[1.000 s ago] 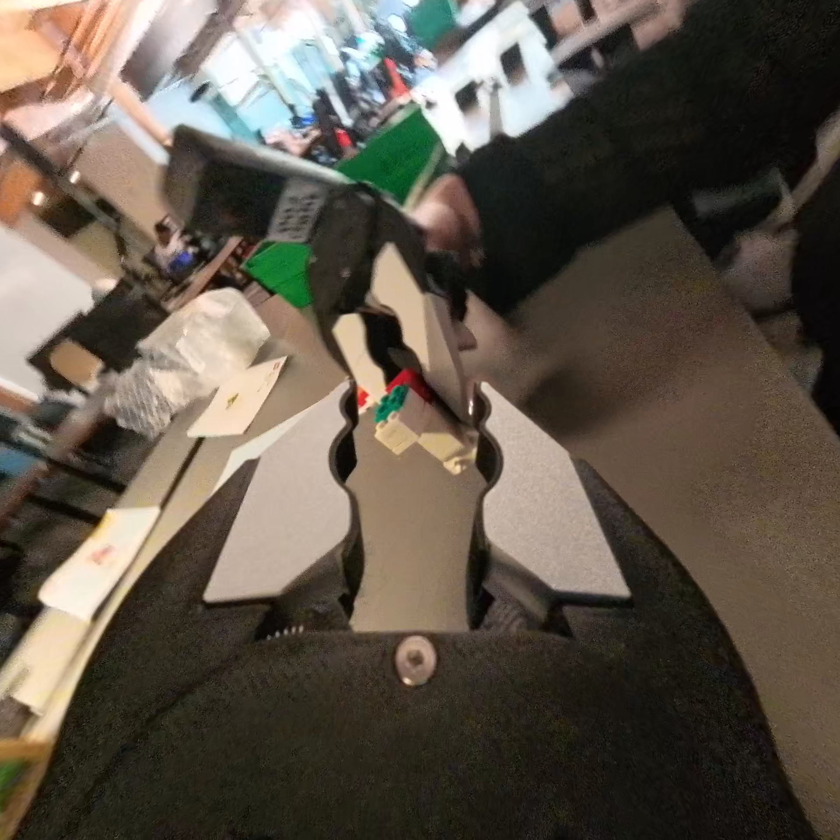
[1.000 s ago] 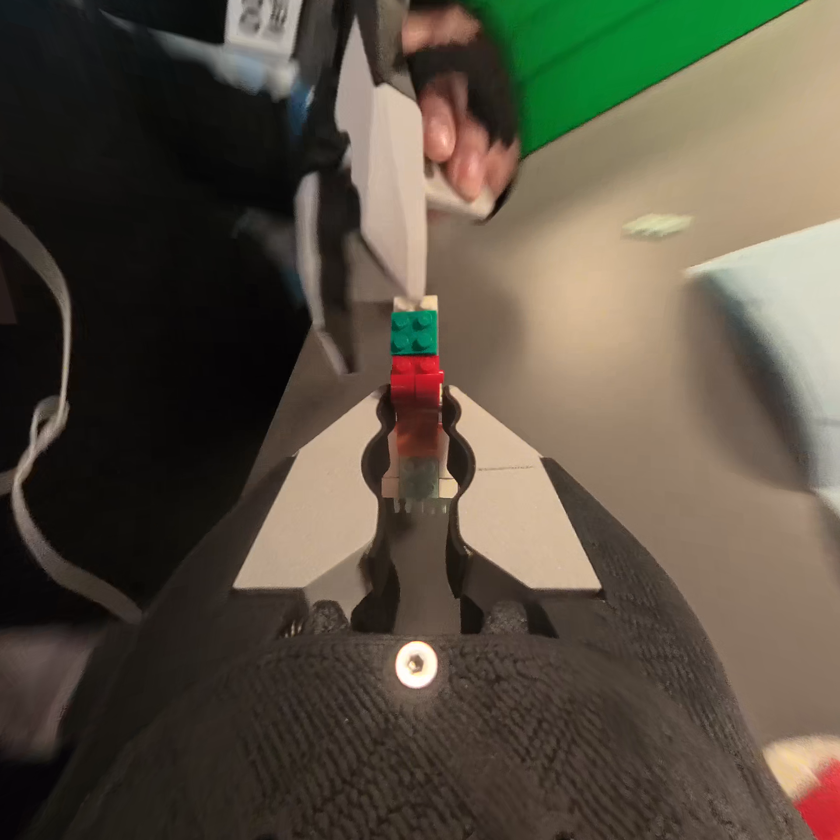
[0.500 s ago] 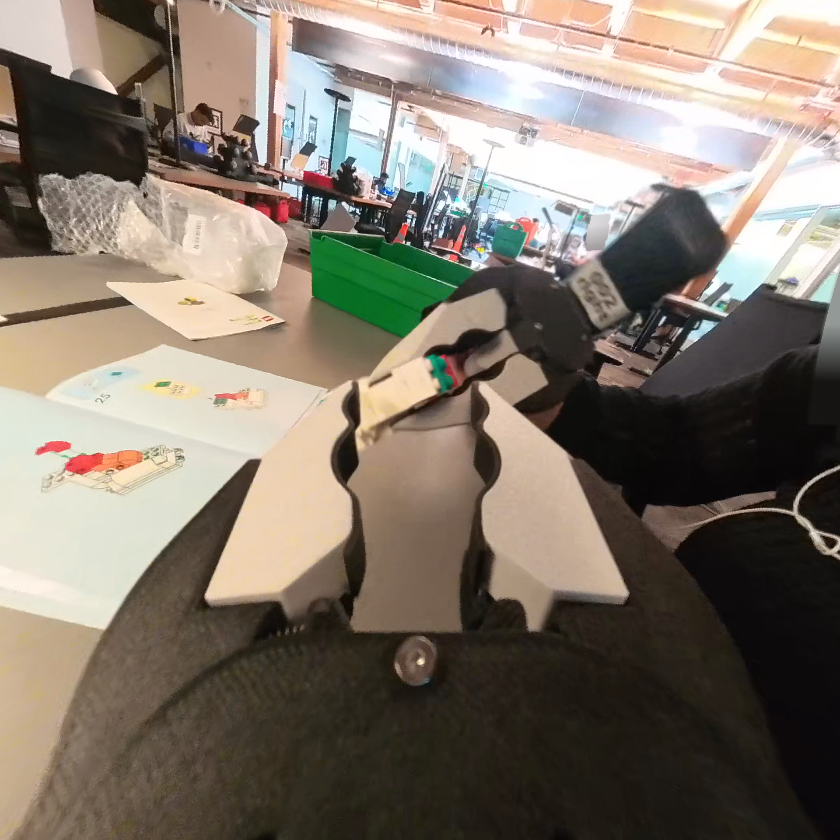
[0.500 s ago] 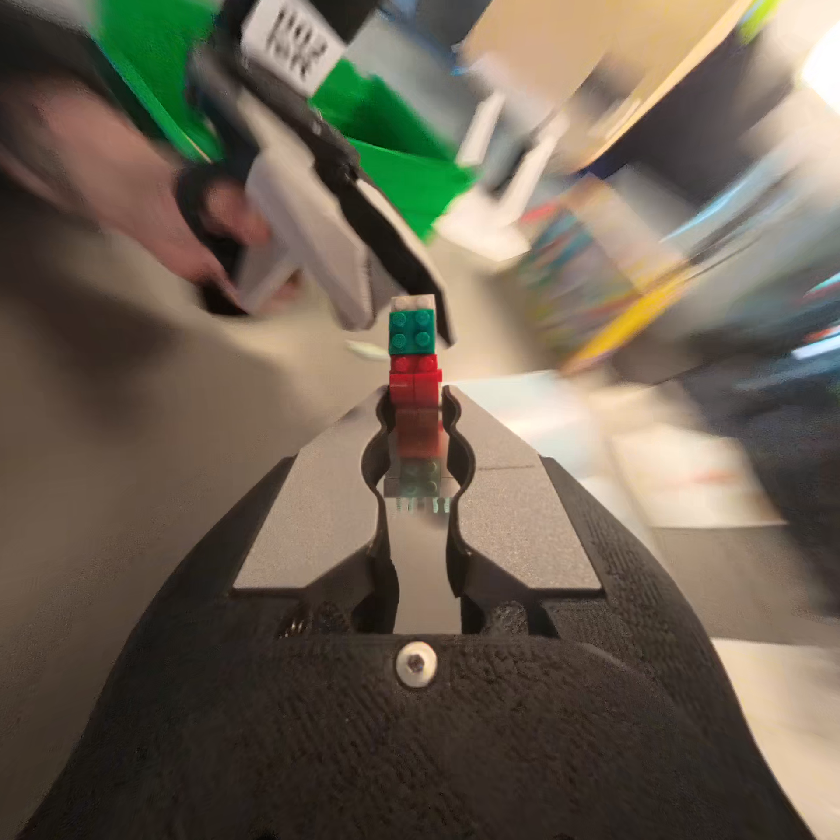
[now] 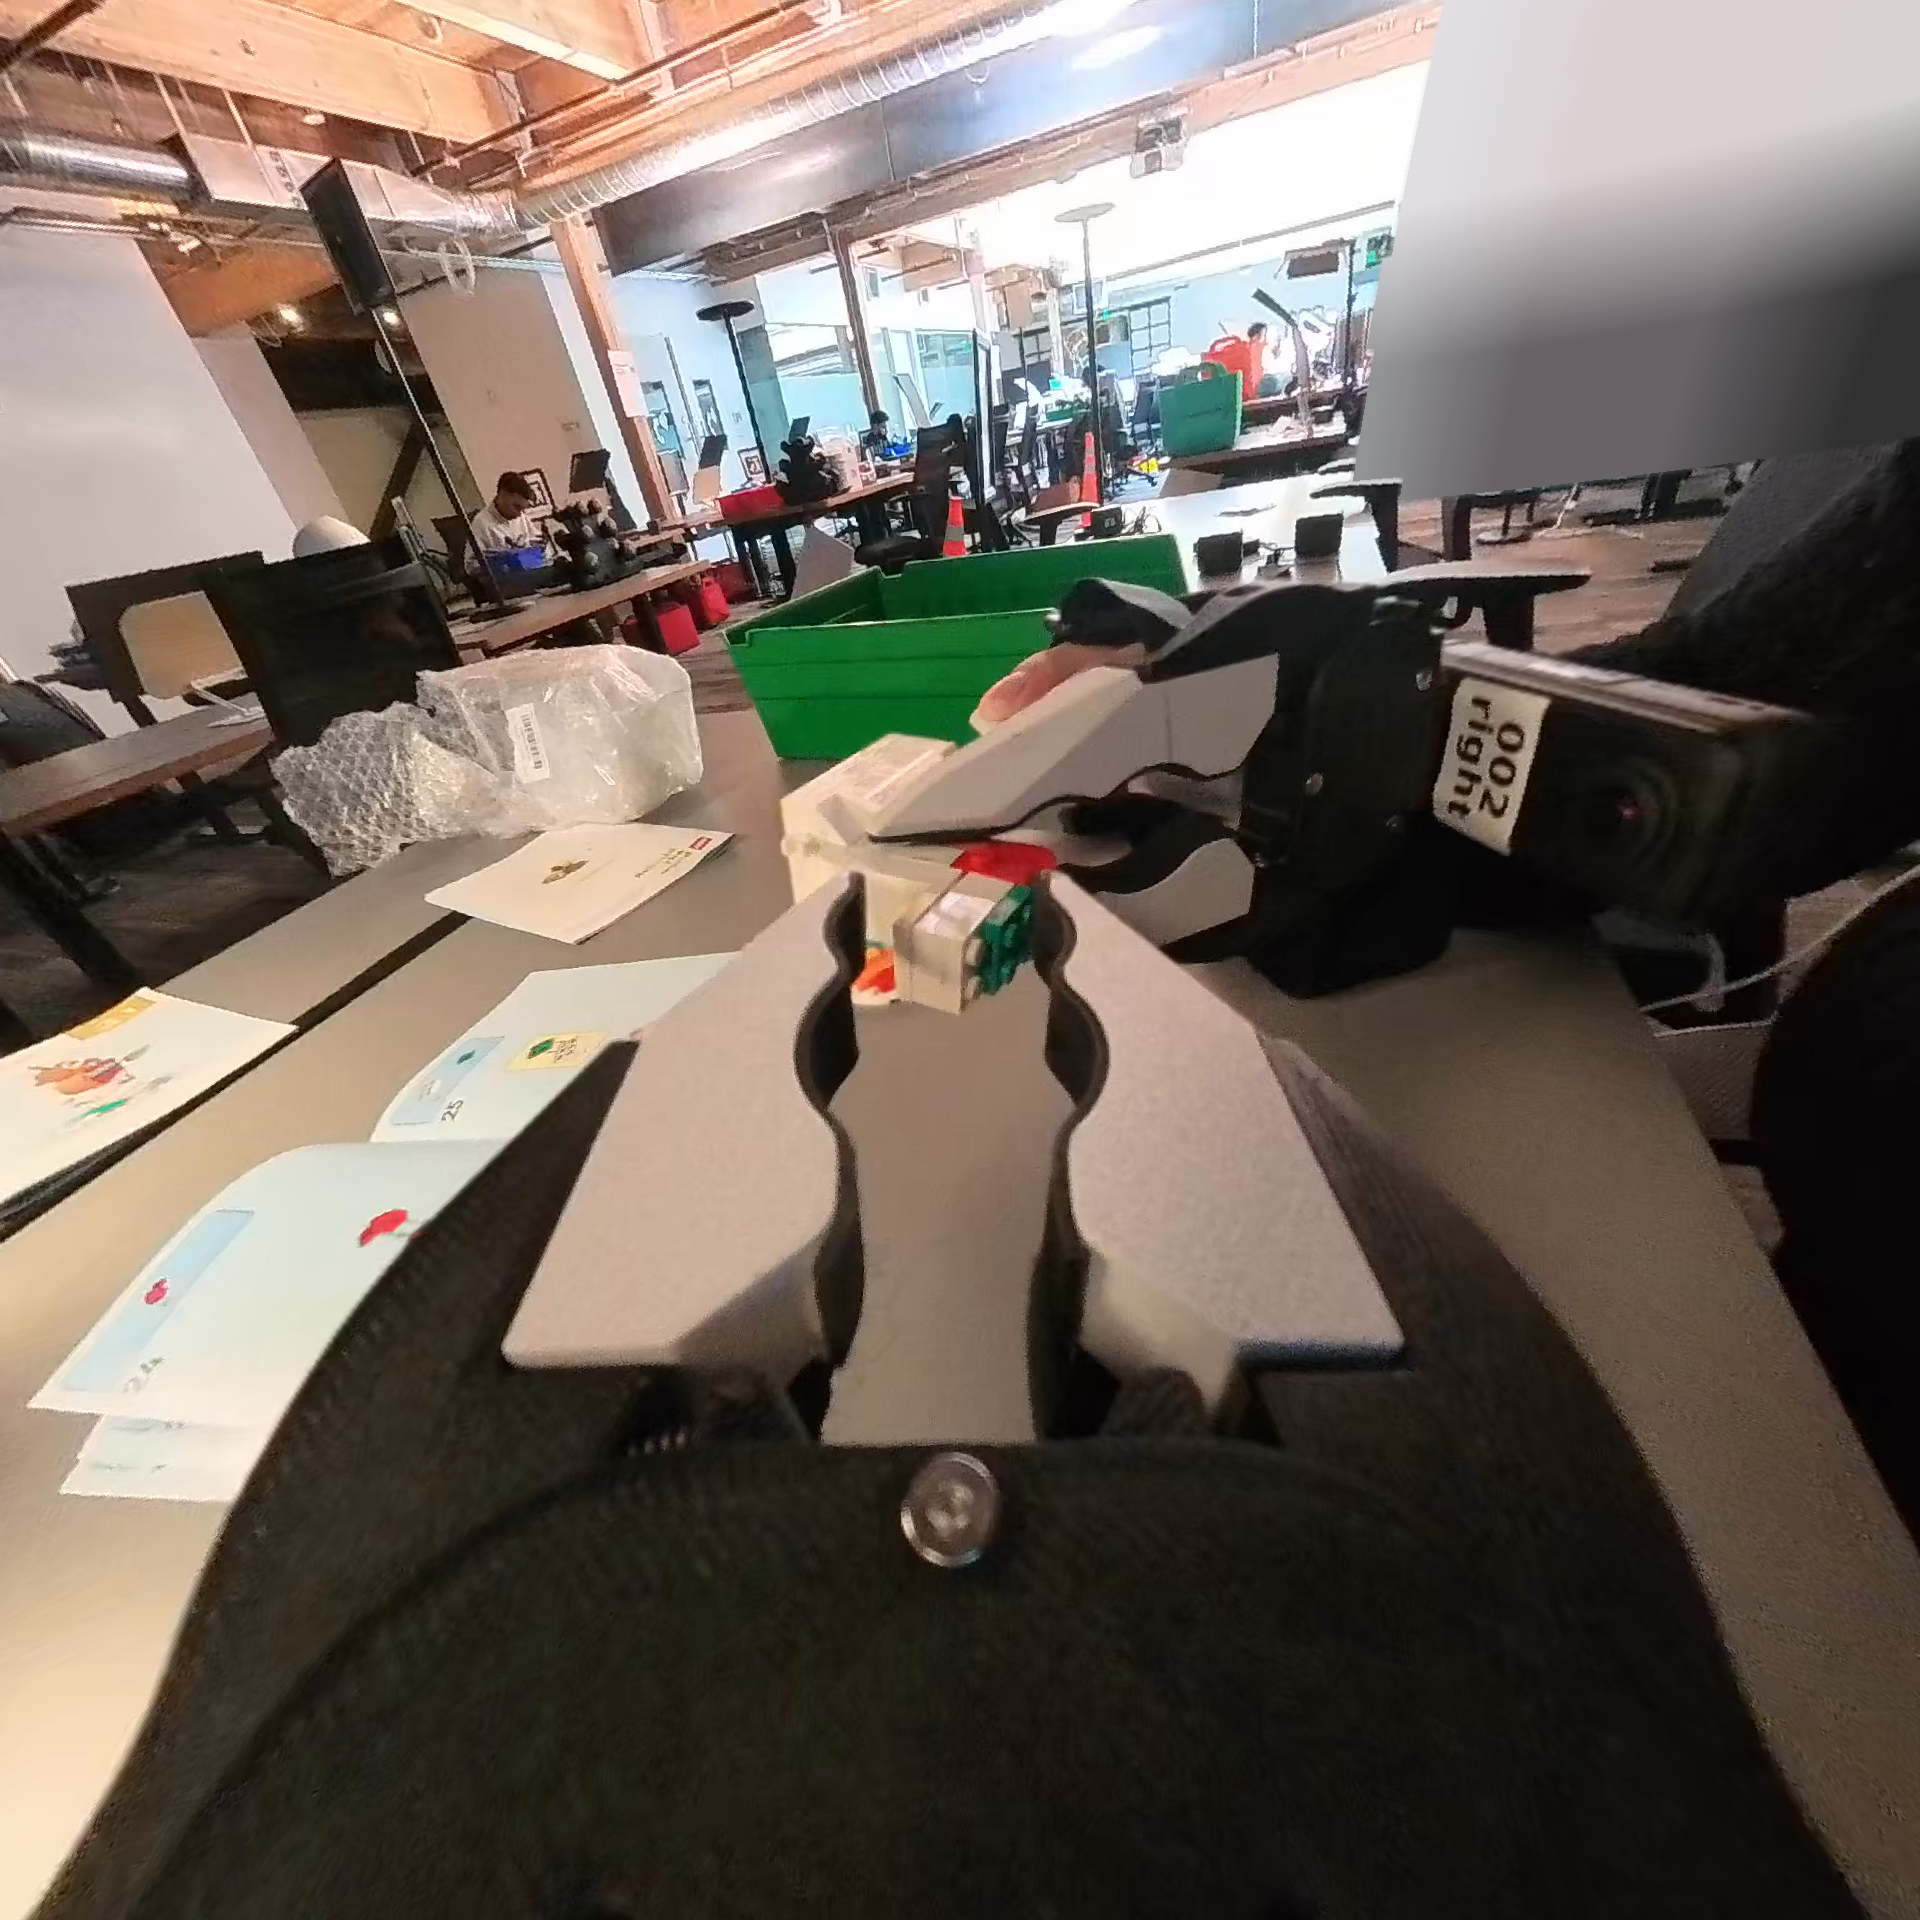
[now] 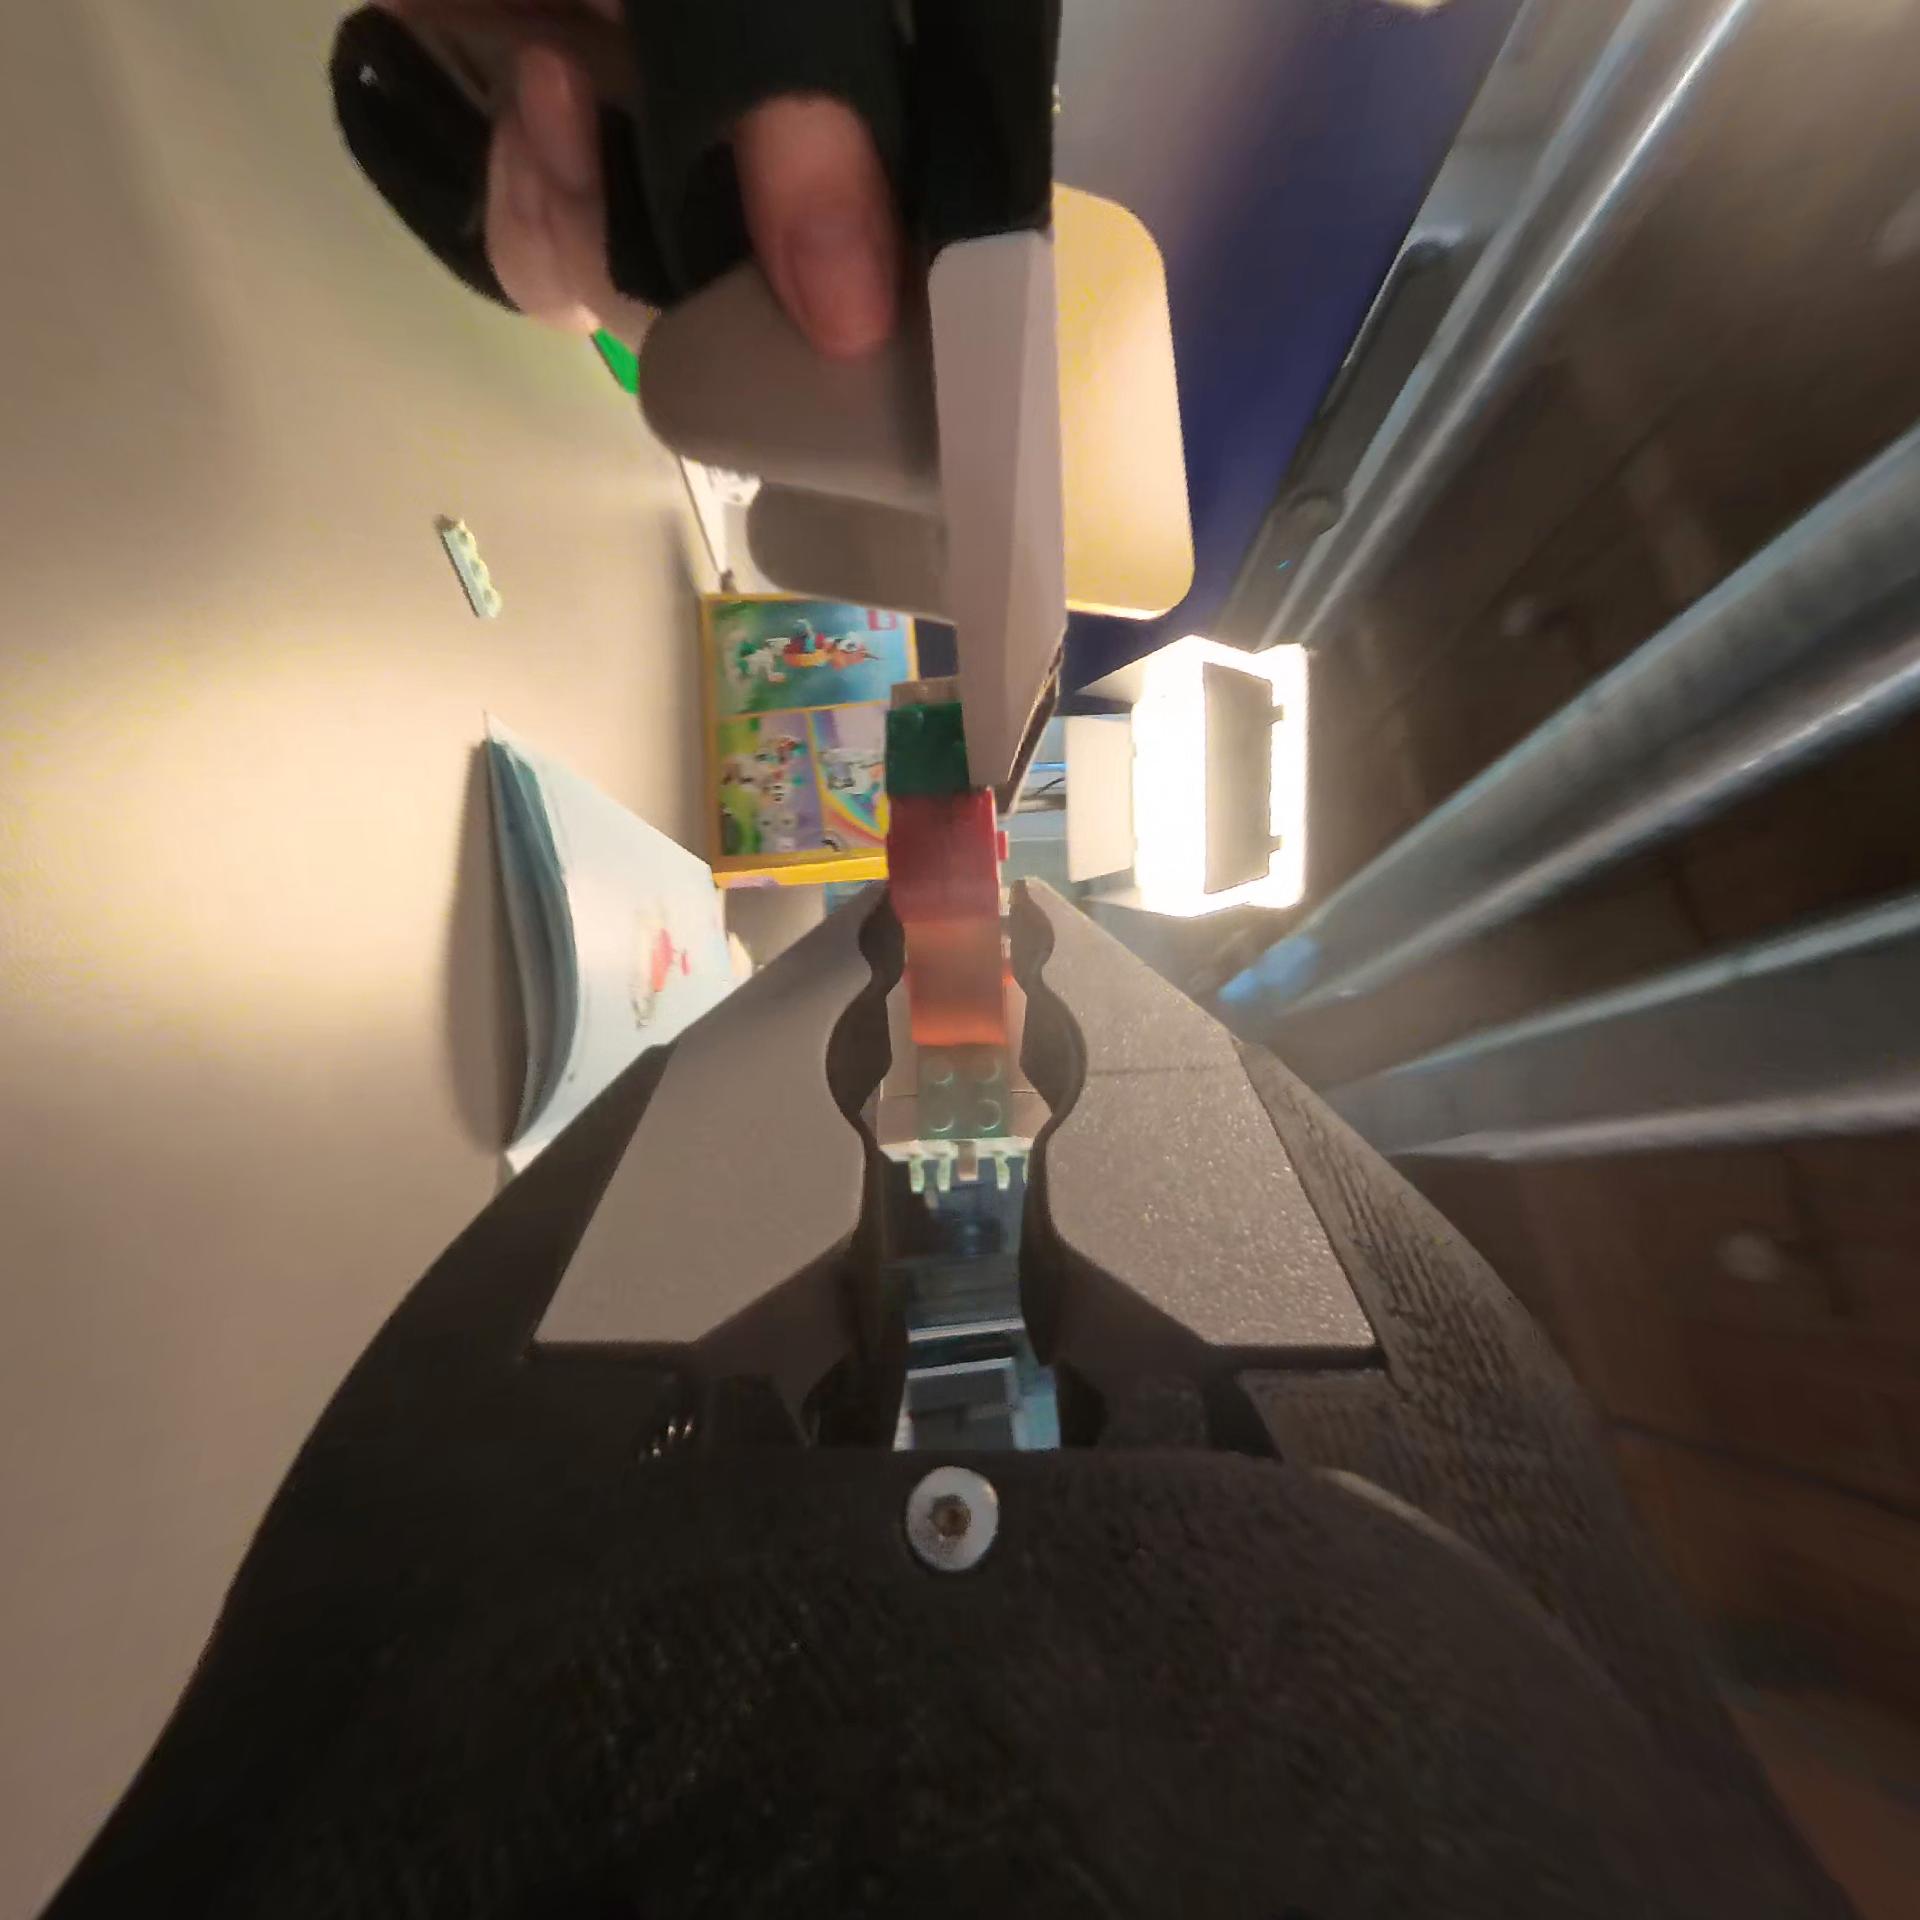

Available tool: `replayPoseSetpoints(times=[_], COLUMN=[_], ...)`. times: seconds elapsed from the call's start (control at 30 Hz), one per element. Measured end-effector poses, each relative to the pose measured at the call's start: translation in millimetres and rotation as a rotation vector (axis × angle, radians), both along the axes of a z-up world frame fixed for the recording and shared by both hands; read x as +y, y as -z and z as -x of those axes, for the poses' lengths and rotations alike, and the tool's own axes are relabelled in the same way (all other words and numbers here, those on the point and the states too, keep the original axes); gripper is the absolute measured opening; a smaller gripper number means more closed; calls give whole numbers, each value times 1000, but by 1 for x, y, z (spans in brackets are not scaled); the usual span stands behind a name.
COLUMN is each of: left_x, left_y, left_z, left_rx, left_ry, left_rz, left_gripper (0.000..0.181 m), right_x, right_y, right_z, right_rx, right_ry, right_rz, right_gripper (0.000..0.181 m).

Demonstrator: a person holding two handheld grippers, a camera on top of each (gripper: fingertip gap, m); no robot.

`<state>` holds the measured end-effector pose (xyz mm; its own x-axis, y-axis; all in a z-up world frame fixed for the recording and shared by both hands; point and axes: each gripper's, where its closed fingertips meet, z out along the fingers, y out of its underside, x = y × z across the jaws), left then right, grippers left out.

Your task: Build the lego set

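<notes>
A small lego assembly of white, green, red and orange bricks is held in the air between both grippers. My left gripper is closed on its white and green end, which fills the gap between the tips. My right gripper is shut on the red and orange middle of the assembly, with a pale green plate back between its jaws. In the left wrist view the right gripper's upper finger comes in from the right. In the right wrist view a left finger comes down from above, held by a gloved hand.
An open instruction booklet lies on the grey table to the left, with a leaflet behind it. A green bin and a bubble-wrap bag stand farther back. A lego box and a loose pale plate are on the table. My left and right fingertips are right by each other.
Both grippers swung and rolled together with the assembly between them. The left wrist view went from tilted to level, and the right wrist view rolled sideways. Neither grip changed.
</notes>
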<state>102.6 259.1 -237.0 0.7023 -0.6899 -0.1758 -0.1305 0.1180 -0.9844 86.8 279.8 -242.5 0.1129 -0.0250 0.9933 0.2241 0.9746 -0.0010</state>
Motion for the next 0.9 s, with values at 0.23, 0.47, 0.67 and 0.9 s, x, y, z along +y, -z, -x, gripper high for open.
replayPoseSetpoints(times=[0.23,0.47,0.67,0.9], left_x=[-4,-7,-9,-8], left_y=[2,9,9,11], left_z=[-1,-6,-8,-8], left_rx=[87,128,79,44], left_ry=[-7,25,72,65], left_rz=[-42,-19,40,89], left_gripper=[34,31,23,22], right_x=[-3,-7,-8,-7], right_y=[2,0,0,1], right_z=[-1,-3,-4,-4], right_rx=[0,2,-2,-13], right_ry=[-18,-43,-18,30], right_rz=[-21,2,-34,-57], right_gripper=[18,18,18,18])
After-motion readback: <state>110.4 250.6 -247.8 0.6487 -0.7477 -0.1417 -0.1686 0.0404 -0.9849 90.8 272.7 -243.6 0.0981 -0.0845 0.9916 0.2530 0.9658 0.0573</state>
